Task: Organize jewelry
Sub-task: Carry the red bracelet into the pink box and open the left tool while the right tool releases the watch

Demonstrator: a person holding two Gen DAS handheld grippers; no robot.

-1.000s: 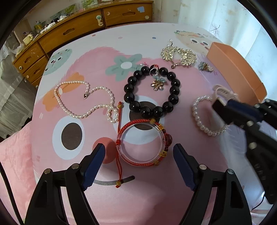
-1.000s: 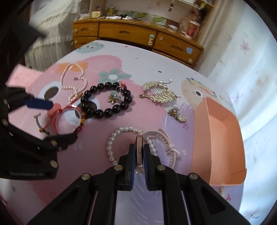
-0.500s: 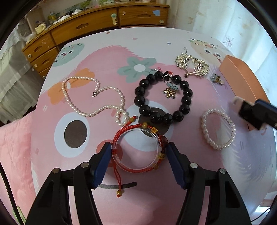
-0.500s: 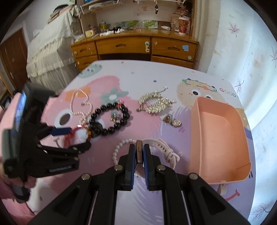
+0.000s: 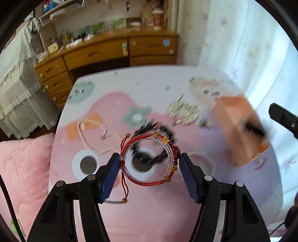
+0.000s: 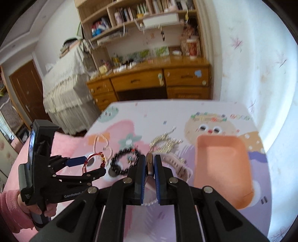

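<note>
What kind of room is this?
Probably a bedroom at home: a wooden desk with drawers, bookshelves above it, and a cartoon bedspread with jewelry laid out on it.

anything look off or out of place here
Nothing is spilled or visibly damaged. One oddity: the red cord bracelet in the left claw is wrapped around a clear ring, and its knotted tail dangles loose below. The right claw pinches a watch edge-on, its pale strap trailing.
</note>
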